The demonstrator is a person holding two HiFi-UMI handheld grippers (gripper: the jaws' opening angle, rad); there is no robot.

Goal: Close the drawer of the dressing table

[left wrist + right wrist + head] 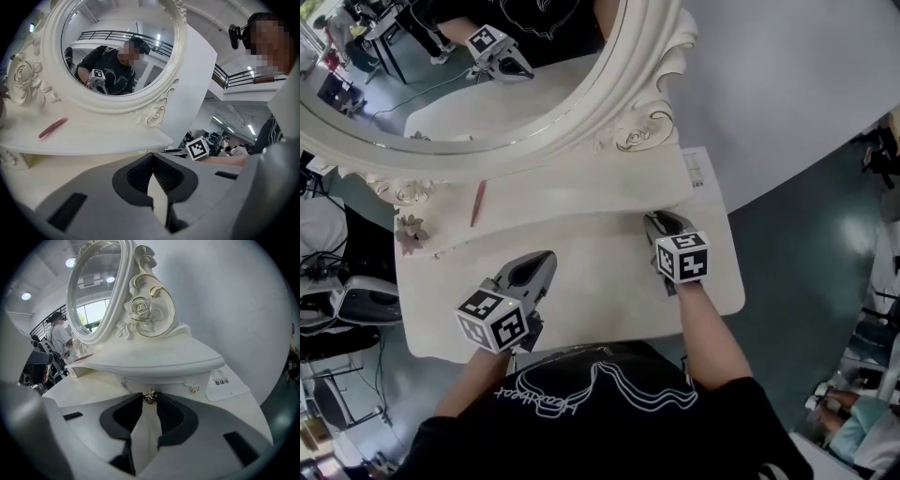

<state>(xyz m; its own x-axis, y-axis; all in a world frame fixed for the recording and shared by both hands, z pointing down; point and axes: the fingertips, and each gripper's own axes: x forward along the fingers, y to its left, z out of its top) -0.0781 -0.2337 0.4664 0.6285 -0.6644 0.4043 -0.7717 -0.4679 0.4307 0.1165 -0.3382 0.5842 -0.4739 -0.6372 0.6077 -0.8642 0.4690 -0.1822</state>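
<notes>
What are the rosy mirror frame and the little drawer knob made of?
Mirror frame: maybe carved wood or moulded resin, I can't tell which, painted glossy cream with gold lines tracing the rose. Knob: probably metal, since it glints shiny gold.

Dead ahead of your right gripper, the drawer front and the shelf overhanging it bar the way, and the knob sits pinched in its jaws. Ahead of your left gripper, bare desk runs free up to that shelf, with the mirror frame rising above it.
</notes>
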